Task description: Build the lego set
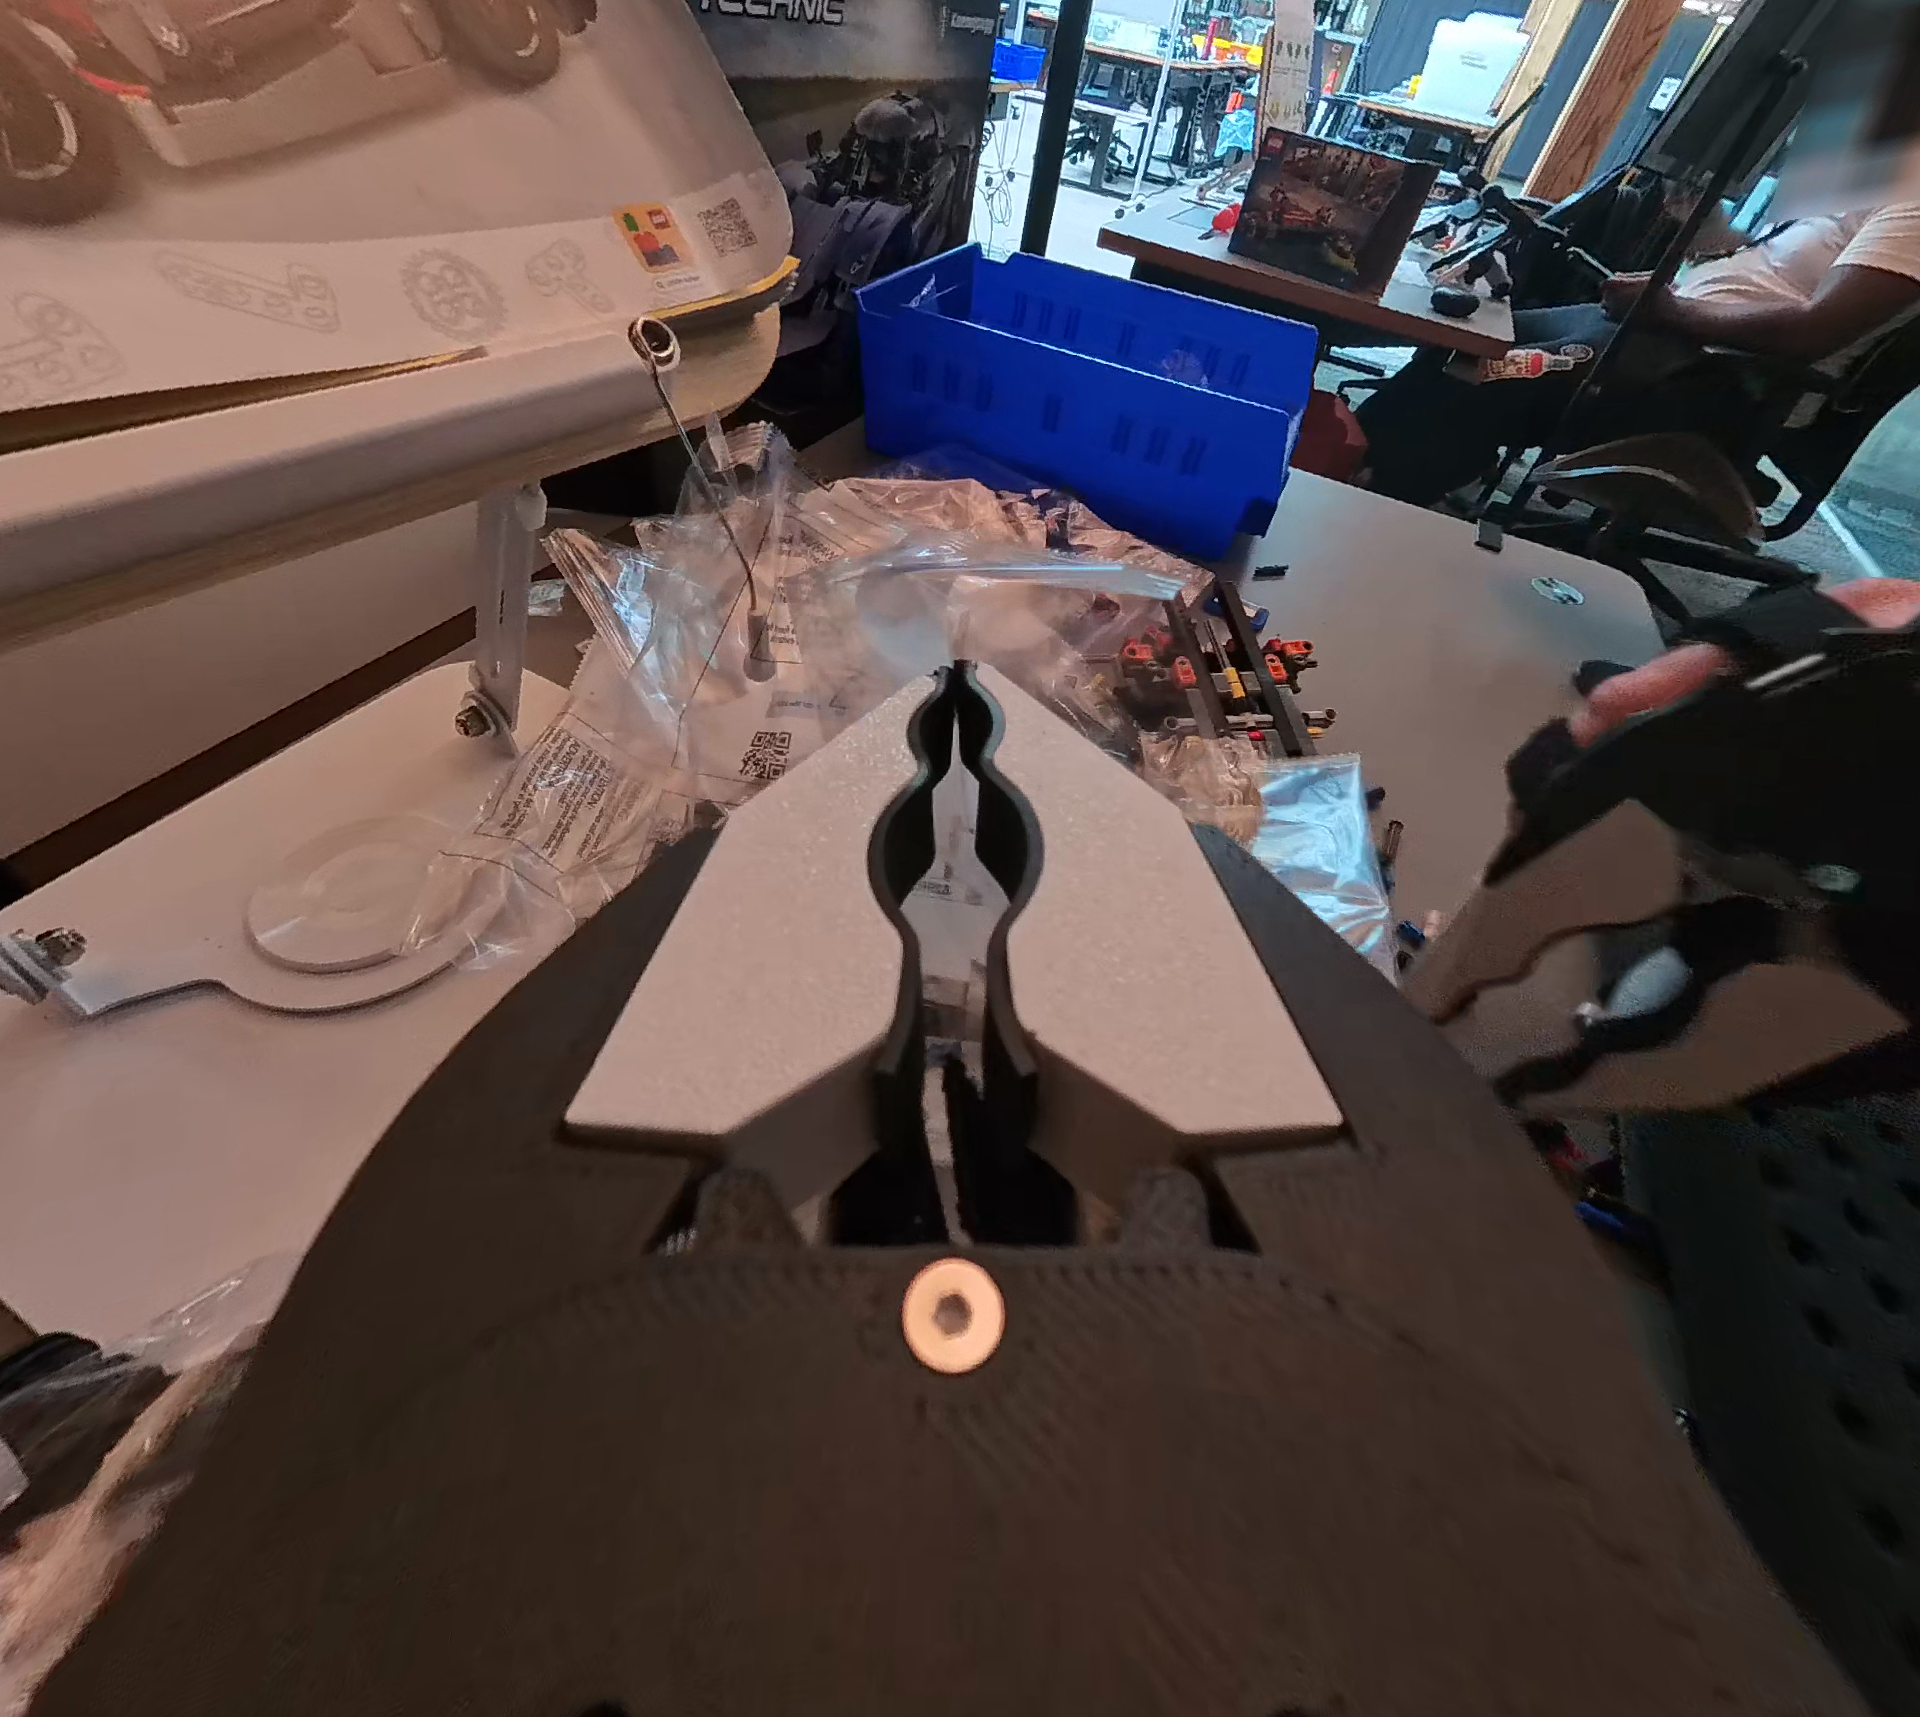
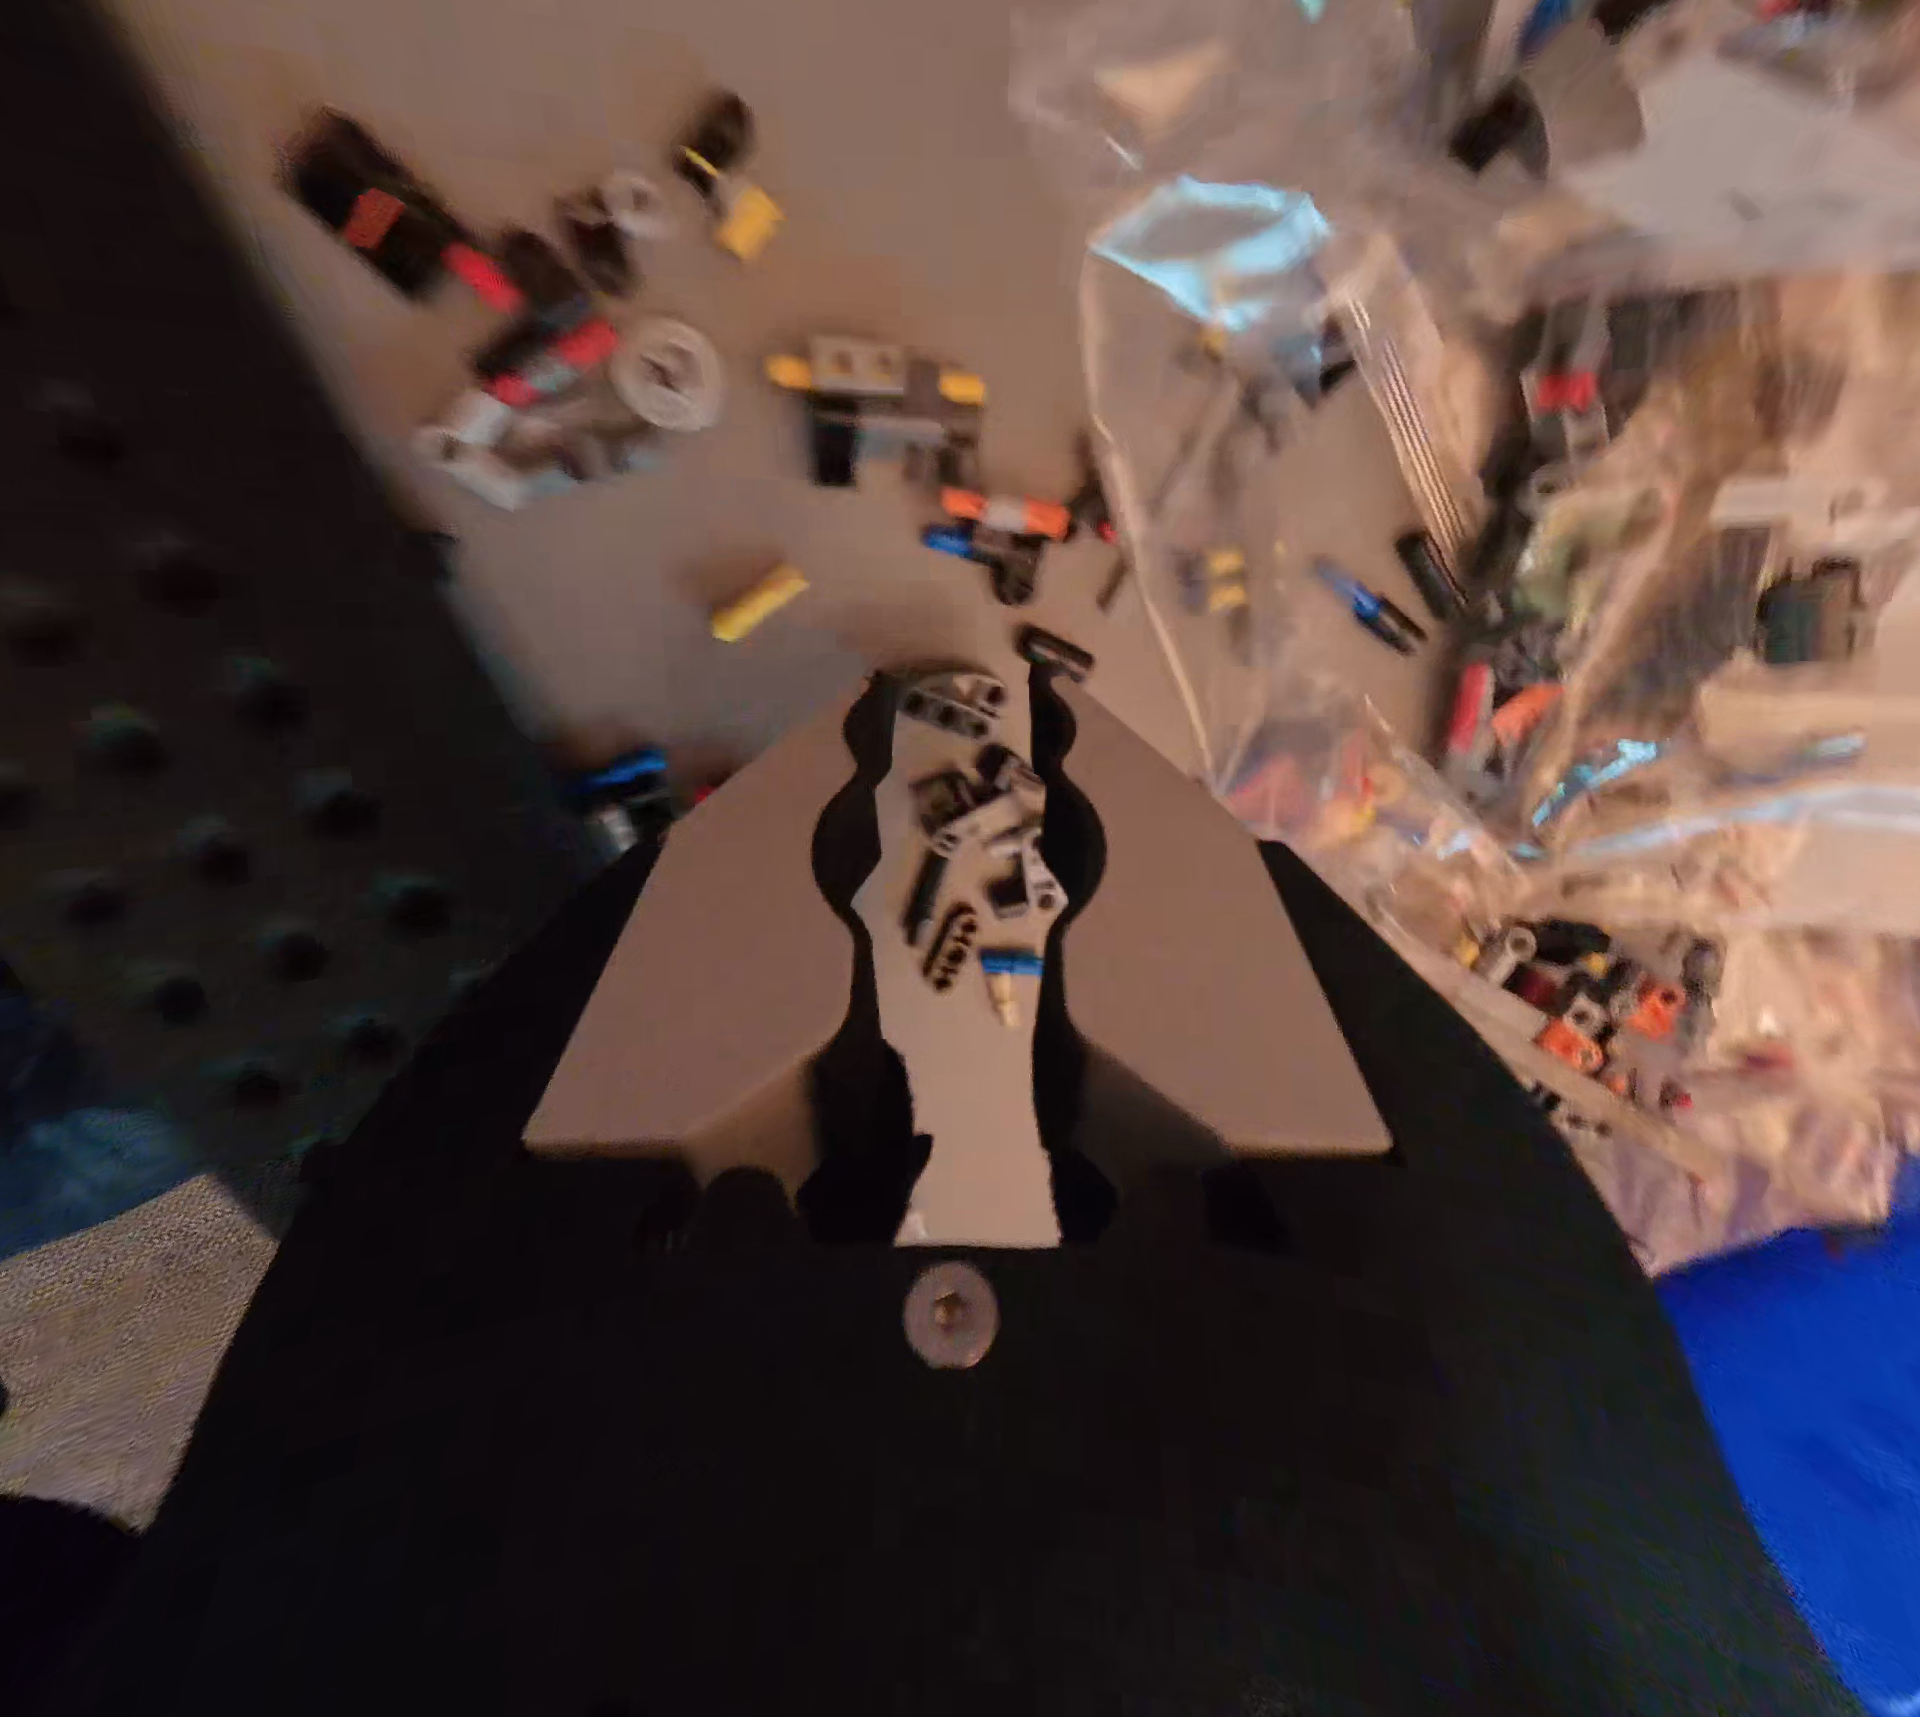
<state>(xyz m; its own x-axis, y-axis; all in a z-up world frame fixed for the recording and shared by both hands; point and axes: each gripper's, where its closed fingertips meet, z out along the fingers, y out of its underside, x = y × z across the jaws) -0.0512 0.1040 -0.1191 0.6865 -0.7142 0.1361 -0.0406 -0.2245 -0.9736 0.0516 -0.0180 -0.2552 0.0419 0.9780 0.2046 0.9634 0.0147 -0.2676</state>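
In the left wrist view my left gripper [image 1: 961, 678] is shut, its tips touching above a heap of clear bags of Lego parts [image 1: 831, 587]. Bag plastic shows through the gap behind the tips; I cannot tell whether it is pinched. A partly built black and grey Lego frame [image 1: 1236, 680] lies just right of the bags. My right gripper [image 1: 1455, 971], held by a gloved hand, is at the right. In the blurred right wrist view my right gripper [image 2: 961, 675] is slightly open and empty above loose grey pieces [image 2: 977, 846]. A small grey and yellow sub-assembly [image 2: 883, 400] lies beyond.
An instruction booklet [image 1: 312, 109] on a white stand fills the left. A blue bin [image 1: 1081, 400] and the Lego box [image 1: 831, 57] stand behind the bags. A person [image 1: 1714, 285] sits at far right. Part bags [image 2: 1507, 524] lie right, a black perforated board [image 2: 156, 732] left. The gap from one gripper's tips to the other's is roughly 20 cm.
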